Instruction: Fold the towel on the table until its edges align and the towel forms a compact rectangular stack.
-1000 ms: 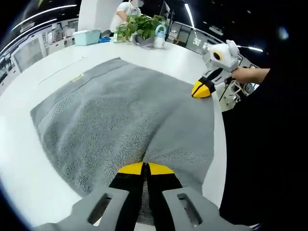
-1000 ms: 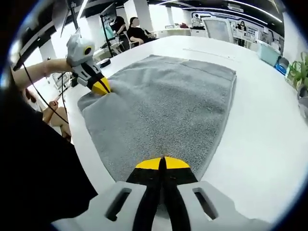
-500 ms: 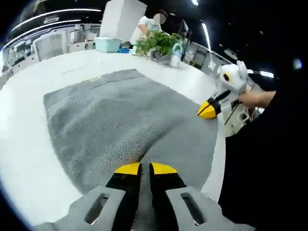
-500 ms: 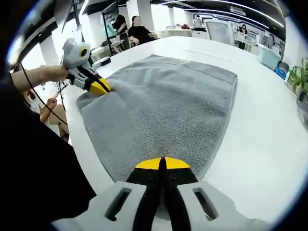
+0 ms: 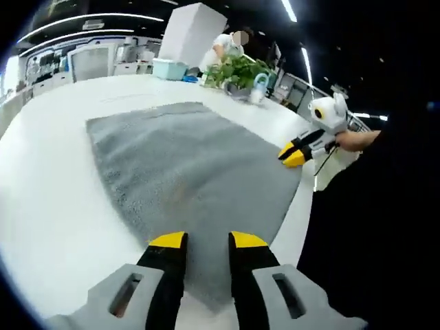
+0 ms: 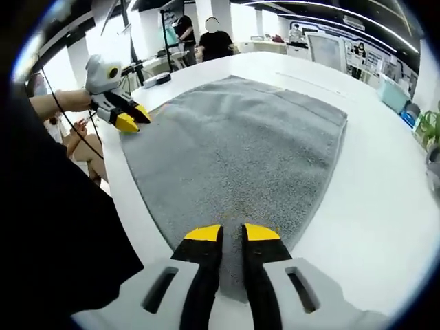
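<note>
Towel [image 5: 185,172] lies flat along the worktop [image 5: 48,199] near edge; left tool [image 5: 207,240] gapes empty over its corner. Right gripper view: right tool [image 6: 232,234] likewise parted, so uneven regrasps risk a skewed fold.

The left gripper [image 5: 206,240] hides the towel's [image 5: 185,172] near edge.

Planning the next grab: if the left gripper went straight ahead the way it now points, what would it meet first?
Most likely the grey towel: the open left gripper points down at its near corner on the white table. Depth is unclear.
</note>
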Tool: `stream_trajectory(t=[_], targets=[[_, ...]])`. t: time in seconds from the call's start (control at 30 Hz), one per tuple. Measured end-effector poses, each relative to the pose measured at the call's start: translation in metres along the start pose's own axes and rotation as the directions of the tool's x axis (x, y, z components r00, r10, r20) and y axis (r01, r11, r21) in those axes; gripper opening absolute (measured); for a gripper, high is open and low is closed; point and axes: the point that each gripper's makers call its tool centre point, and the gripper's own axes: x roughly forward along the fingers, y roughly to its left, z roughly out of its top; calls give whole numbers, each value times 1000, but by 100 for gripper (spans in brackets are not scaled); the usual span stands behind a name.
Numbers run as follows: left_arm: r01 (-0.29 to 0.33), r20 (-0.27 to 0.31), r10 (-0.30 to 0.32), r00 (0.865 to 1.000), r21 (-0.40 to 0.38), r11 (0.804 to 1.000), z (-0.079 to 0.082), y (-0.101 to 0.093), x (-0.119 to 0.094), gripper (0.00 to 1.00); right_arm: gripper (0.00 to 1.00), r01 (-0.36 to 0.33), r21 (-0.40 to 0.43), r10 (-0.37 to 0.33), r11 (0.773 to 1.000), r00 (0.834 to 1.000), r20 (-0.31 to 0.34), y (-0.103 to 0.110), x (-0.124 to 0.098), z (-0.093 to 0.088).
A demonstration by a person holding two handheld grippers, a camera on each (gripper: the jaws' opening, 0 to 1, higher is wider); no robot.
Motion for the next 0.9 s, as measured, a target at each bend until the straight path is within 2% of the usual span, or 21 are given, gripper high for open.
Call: stream_trajectory(t=[0.03, 0.13, 0.27, 0.5, 0.77, 0.9], targets=[[3, -19, -2, 1000, 39, 999, -4, -3, -4, 26, 13, -6, -9, 6, 1000, 1000, -6, 2, -2, -2], [9, -36, -6, 999, 64, 998, -10, -8, -9, 29, 13, -12, -28, 11, 1000, 1000, -19, 6, -7, -11], [25, -59, -17, 998, 137, 990, -14, -14, -9, 37, 15, -24, -6, 24, 1000, 1000, -7, 9, -13, -17], [32, -117, -7, 993, 216, 976, -22, -19, -12, 41, 16, -11, 4, 11, 1000, 1000, -7, 11, -17, -23], [18, -92, 3, 996, 229, 973, -31, -21, -23, 38, 17, -11, 15, 11, 1000, 1000, 4, 12, -23, -31], [-6, -86, 26, 996, 229, 973, -33, -22, -25, 36, 14, 6, -40, -6, 999, 1000, -16, 10, -25, -35]])
